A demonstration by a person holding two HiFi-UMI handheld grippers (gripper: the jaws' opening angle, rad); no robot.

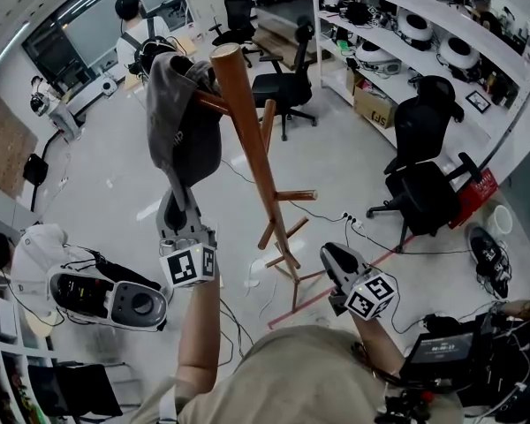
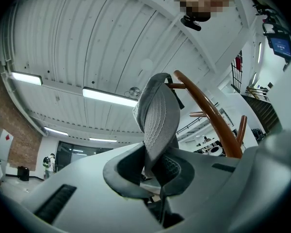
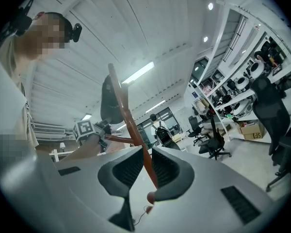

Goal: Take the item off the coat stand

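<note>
A person seen from above, standing in a workshop with a gripper in each hand, facing a wooden coat stand (image 1: 247, 122). A grey cap (image 1: 181, 122) hangs on a peg near the top of the stand, its crown against the pole and its brim drooping towards the person. The left arm (image 1: 199, 325) is bare and reaches out straight towards the cap. The left gripper (image 1: 178, 200) tilts upward at the end of it, and its jaws are closed on the lower edge of the cap's brim. In the left gripper view the ribbed grey fabric rises from between the clamped pads (image 2: 172, 166) with the stand's pole curving behind. The right arm is bent and held low, close to the body, with the right gripper (image 1: 329, 253) pointing level towards the lower pegs of the stand. Its jaws stand slightly apart, holding nothing; the pole shows through the gap, farther off. Black office chairs (image 1: 424, 184) stand on the pale floor beyond
</note>
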